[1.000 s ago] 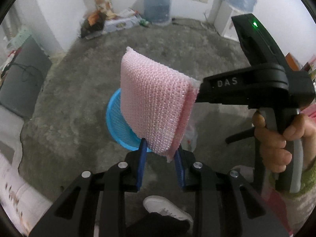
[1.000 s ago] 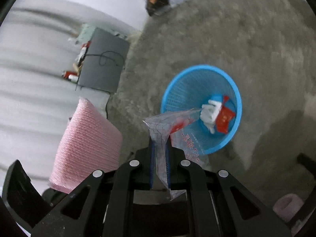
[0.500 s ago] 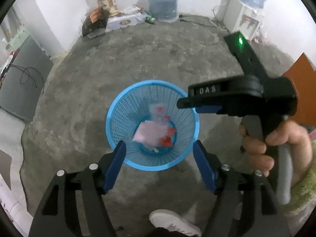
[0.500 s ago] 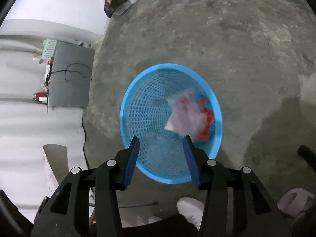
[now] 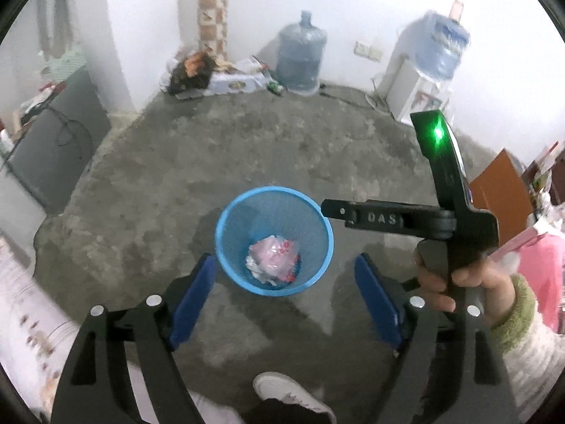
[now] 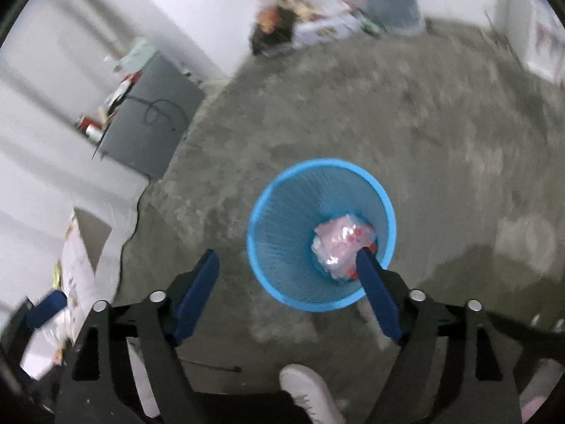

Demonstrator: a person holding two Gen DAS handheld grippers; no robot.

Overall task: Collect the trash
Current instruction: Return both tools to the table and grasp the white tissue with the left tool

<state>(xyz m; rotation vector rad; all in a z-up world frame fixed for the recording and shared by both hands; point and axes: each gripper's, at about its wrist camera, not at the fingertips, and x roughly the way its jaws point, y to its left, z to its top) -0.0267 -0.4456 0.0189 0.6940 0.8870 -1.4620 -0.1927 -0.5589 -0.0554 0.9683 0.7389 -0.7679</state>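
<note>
A: Where does the left wrist view look from?

B: From behind the left gripper (image 5: 284, 296), steeply down at the concrete floor (image 5: 268, 148), with the far wall and a water jug (image 5: 301, 58) along the top. The blue basket (image 5: 226, 247) sits low and centred, well below the lens.

A: And the right wrist view?

B: From behind the right gripper (image 6: 287, 295), tilted down the same way, a little nearer the basket (image 6: 268, 247), which lies right of centre. It is blurred, so the far wall is hard to read.

A: What do they share?

B: The basket, the floor (image 6: 406, 113), the dark cabinet (image 5: 53, 148) (image 6: 152, 134) on the left and a white shoe (image 5: 286, 394) (image 6: 307, 387) at the bottom. Only the left view catches the other gripper (image 5: 328, 209), at its right.
</note>
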